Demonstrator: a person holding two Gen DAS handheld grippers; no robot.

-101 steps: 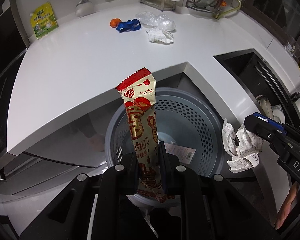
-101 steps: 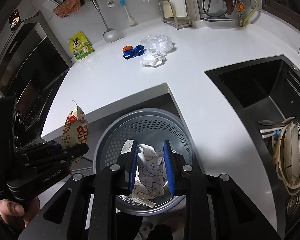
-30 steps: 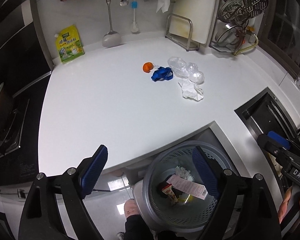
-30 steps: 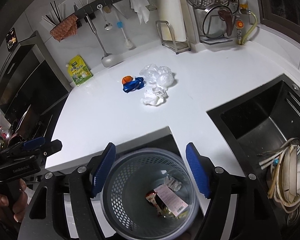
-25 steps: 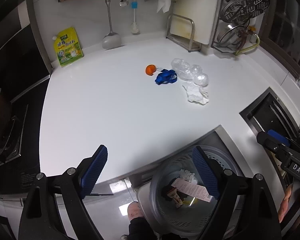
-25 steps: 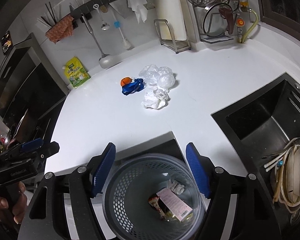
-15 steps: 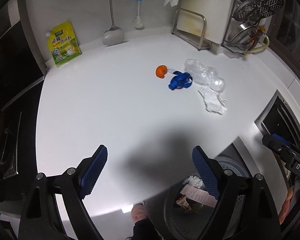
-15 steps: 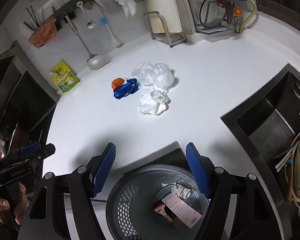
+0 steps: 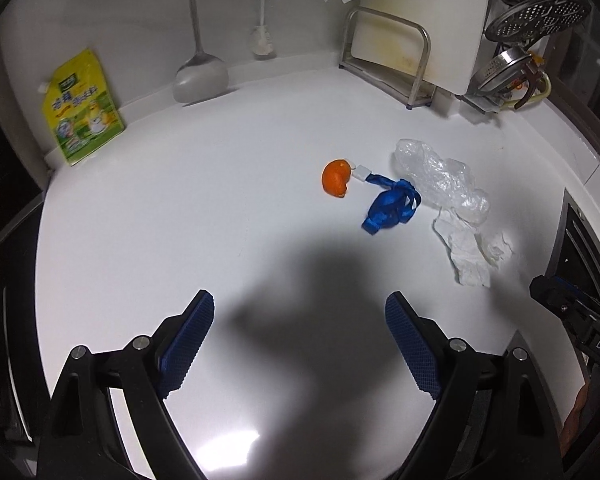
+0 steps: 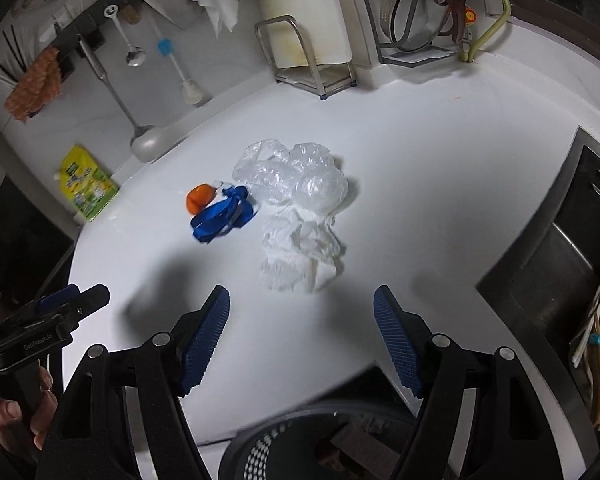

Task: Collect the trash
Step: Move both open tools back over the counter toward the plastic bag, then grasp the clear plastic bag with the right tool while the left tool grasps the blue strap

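Observation:
On the white counter [image 9: 180, 220] lies a cluster of trash: an orange peel [image 9: 335, 178], a blue ribbon [image 9: 392, 206], a crumpled clear plastic bag [image 9: 440, 182] and a crumpled white tissue [image 9: 470, 252]. My left gripper [image 9: 300, 300] hangs open and empty above bare counter, short of the peel and ribbon. My right gripper [image 10: 302, 294] has its jaws opening with nothing between them, just short of the tissue [image 10: 300, 248], which lies in front of the bag [image 10: 296, 180]. The grey bin [image 10: 284, 436] shows at the right wrist view's bottom edge.
A yellow pouch [image 9: 82, 110] and a hanging ladle [image 9: 198, 76] stand at the back wall. A cutting board rack [image 9: 392, 56] is behind the trash. The black sink [image 10: 560, 260] with dishes lies to the right. A dark hob borders the counter's left edge.
Both grippers dropped their wrappers into the bin, opened, and moved forward over the counter toward the trash. The bin left the left view and slid to the right view's bottom edge.

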